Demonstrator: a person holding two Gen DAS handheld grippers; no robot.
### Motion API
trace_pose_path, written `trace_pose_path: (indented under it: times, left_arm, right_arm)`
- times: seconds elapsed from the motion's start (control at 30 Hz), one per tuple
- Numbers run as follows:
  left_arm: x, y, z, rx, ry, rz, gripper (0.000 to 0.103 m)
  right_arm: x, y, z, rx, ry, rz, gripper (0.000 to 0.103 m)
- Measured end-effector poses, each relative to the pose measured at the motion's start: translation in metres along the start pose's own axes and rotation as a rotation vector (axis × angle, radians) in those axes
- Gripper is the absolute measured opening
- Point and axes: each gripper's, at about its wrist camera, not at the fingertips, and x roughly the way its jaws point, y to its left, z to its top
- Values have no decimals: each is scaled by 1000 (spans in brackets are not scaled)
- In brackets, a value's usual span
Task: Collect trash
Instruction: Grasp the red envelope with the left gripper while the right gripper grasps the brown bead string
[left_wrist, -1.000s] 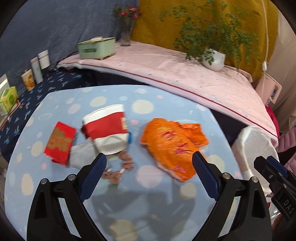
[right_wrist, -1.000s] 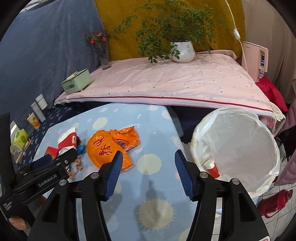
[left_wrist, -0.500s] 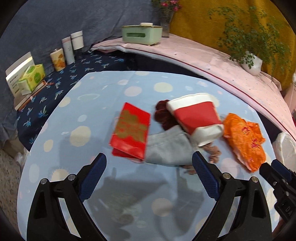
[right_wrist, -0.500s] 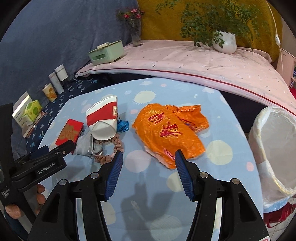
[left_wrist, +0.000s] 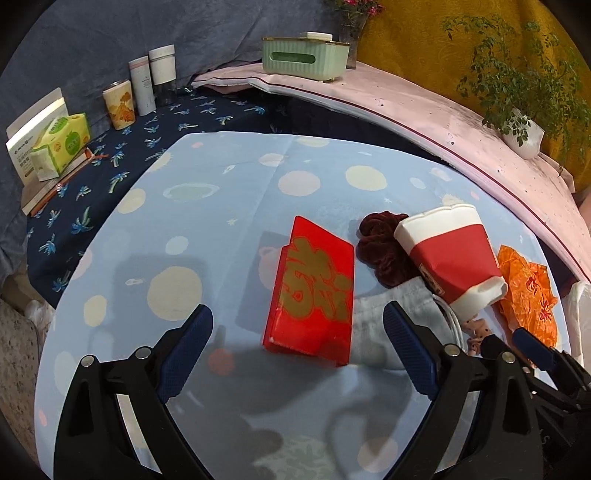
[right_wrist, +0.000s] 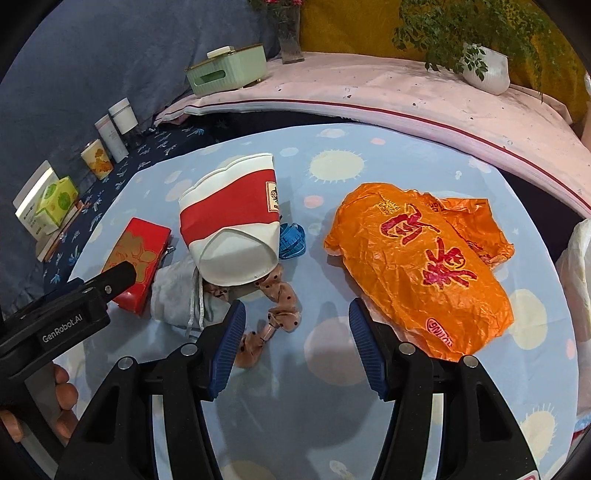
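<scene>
L claw (left_wrist: 297, 334) wide, empty, over blue dotted cloth (left_wrist: 221, 192); red envelope pack (left_wrist: 314, 291) just ahead betw fingers, grey pouch (left_wrist: 391, 317) touching its R side, under red/white paper cup (left_wrist: 448, 254). R claw (right_wrist: 297, 334) wide, empty; spotted tan scrap (right_wrist: 280, 314) betw fingertips, orange plastic bag (right_wrist: 424, 269) ahead-R, by R finger. White bin liner (right_wrist: 578, 266) far R, off table edge. Step, prob: approach, picking 1st item. Next needs: lower, centre jaws on target, close, carry to liner.
</scene>
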Motion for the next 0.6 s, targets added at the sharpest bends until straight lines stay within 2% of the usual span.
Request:
trace_pose_path:
  times: [0.13,0.2,0.23,0.3,0.37,0.4,0.47,0.53,0.6]
  left_arm:
    - [9,-3,2,6,23,-32,73]
    - [12,-5,1,6,35,-48,66]
    - [13,-6,1,11,40,-56,59]
    - [14,-10,-1,21,52,-75,47]
    - [15,-13,-1,29,62,-95,32]
    - [14,-15,-2,30,67,-107,27]
    - [13,-18,-2,30,74,-118,15]
    - [7,-21,-3,31,67,-121,8]
    - [0,-25,-2,39,56,-128,6]
  right_arm:
    - [11,1,3,5,15,-2,55]
    - [15,3,3,3,27,-1,48]
    - [17,3,2,-2,32,-1,45]
    - [20,5,-1,-14,45,0,31]
    - [20,6,-4,-27,39,-7,24]
    - [20,5,-5,-28,43,-2,17]
    - [18,4,-6,-25,44,11,11]
    - [13,2,-7,-27,38,15,9]
    - [5,1,-8,-32,18,8,8]
